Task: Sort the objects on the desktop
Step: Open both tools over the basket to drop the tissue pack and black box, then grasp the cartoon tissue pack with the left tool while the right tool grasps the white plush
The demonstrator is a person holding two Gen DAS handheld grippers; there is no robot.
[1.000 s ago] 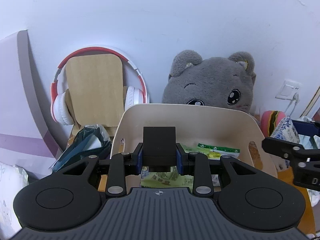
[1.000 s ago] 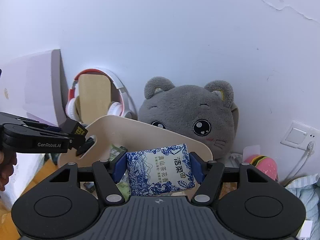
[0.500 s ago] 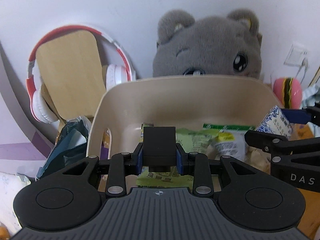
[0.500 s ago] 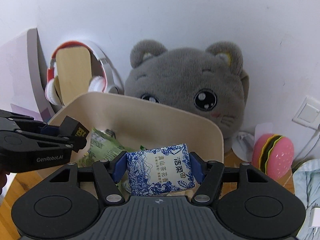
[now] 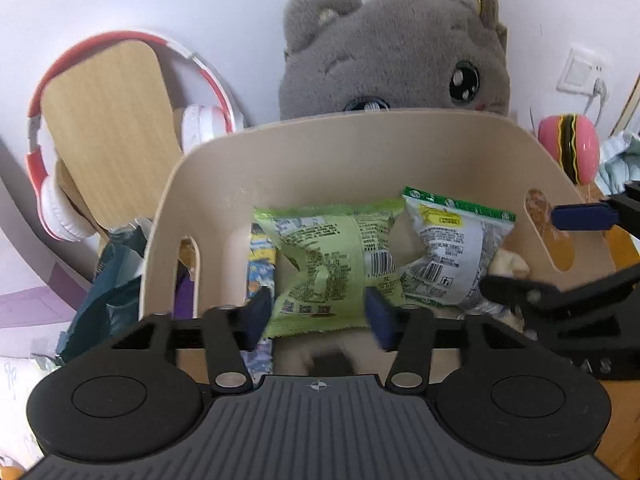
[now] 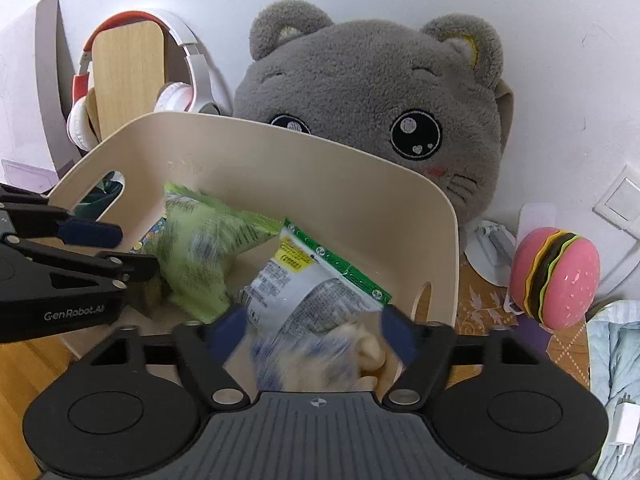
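Observation:
A beige bin holds a green snack bag and a white and green snack bag. My left gripper is open over the bin's near side; a small black block shows blurred below it, free of the jaws. My right gripper is open over the bin; the blue and white tissue pack is blurred below it, free of the jaws. Each gripper also shows in the other's view, the right one and the left one.
A grey plush cat sits behind the bin against the wall. Red and white headphones hang on a wooden stand at the left. A pink burger toy lies at the right. A dark teal bag lies left of the bin.
Both grippers moved forward over the bin and opened. The left one let go of the black block and the right one let go of the tissue pack; both objects are dropping.

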